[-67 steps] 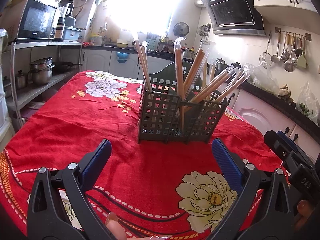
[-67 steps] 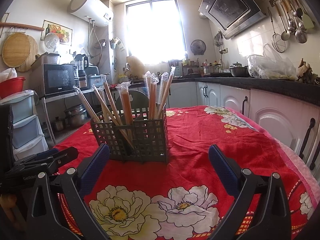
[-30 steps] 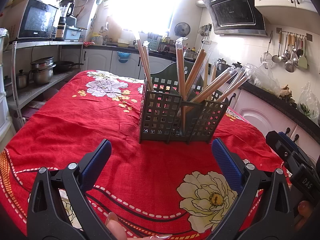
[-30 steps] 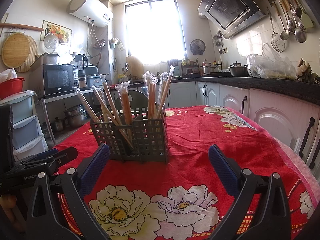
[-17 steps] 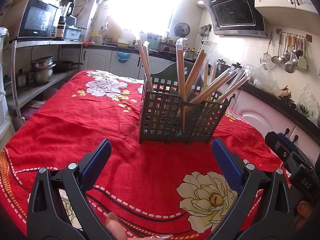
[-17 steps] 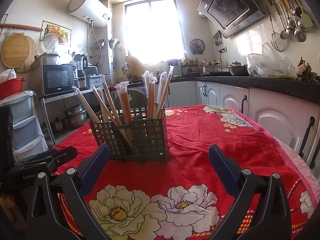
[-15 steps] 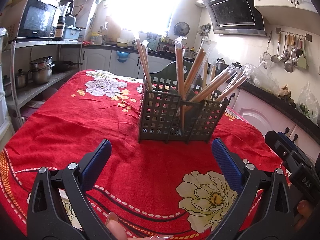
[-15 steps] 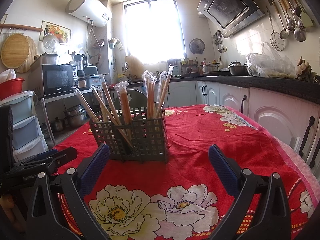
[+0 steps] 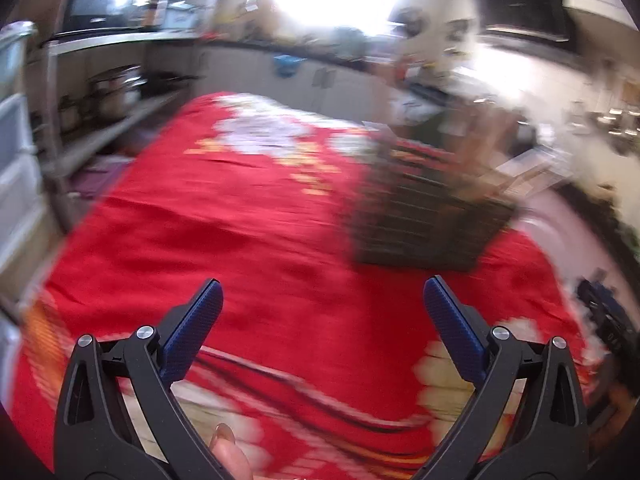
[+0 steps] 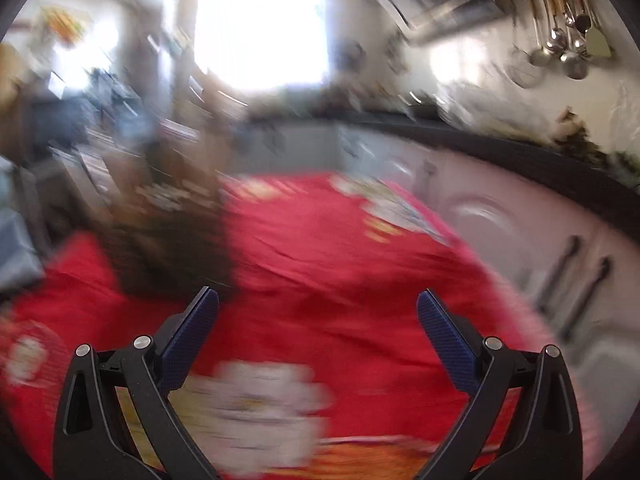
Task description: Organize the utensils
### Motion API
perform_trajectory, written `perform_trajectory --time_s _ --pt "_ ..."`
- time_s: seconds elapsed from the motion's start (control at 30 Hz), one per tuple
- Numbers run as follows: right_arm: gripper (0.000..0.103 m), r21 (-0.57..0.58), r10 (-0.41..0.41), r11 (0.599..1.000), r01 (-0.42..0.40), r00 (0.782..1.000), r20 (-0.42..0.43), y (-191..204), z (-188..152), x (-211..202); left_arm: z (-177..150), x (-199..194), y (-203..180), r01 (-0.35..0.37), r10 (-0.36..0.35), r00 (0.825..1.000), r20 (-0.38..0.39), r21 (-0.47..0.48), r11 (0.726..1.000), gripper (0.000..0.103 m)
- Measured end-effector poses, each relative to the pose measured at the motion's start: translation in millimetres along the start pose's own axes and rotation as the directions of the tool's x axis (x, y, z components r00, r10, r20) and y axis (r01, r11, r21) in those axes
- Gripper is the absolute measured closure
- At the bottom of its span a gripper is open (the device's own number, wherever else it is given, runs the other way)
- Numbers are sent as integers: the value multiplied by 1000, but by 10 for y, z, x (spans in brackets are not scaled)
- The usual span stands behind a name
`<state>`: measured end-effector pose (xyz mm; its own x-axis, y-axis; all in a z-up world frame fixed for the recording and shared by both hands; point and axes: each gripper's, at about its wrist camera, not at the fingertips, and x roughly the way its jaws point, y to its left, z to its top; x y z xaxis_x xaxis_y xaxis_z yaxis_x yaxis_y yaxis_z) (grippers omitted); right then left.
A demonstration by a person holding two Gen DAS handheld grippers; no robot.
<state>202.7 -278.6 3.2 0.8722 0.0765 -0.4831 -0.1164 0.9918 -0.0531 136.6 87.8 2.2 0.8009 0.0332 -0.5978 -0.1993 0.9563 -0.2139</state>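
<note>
Blue-padded fingers of the left gripper (image 9: 322, 292) stand wide apart with nothing between them, over the red floral tablecloth (image 9: 240, 232). Right gripper (image 10: 318, 300) is likewise spread wide and empty above the same cloth. Both views are heavily motion-blurred. Left wrist view: the dark lattice utensil basket (image 9: 424, 224) sits on the cloth ahead and to the right of the gripper, well apart from its fingers; pale streaks above its rim read as the wrapped chopsticks (image 9: 476, 140), though the blur hides their count and compartments. A fingertip (image 9: 226, 446) shows at the bottom edge. Right wrist view: the basket appears as a dark smear ahead-left, near the left finger pad. Ladles and skimmers (image 10: 560, 52) hang on the wall at upper right; white cabinet doors (image 10: 520, 240) run along the right.
</note>
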Motion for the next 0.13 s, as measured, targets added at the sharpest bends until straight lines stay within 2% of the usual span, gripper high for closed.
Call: perform_trajectory --time_s 0.03,0.07,0.1,0.13 --pt "6 -5 -52 999 52 994 -93 -148 28 183 75 61 140 -70 70 997 -15 5 998 10" --pt "6 -3 -78 997 78 986 -147 -237 30 292 117 119 232 -126 127 991 -31 11 992 10" --pt "6 0 -115 993 118 967 -228 -389 22 478 175 224 367 -194 194 979 -56 12 981 10" --pt "6 2 -142 989 148 952 -270 -501 7 606 208 323 498 -221 220 973 -67 -5 975 10"
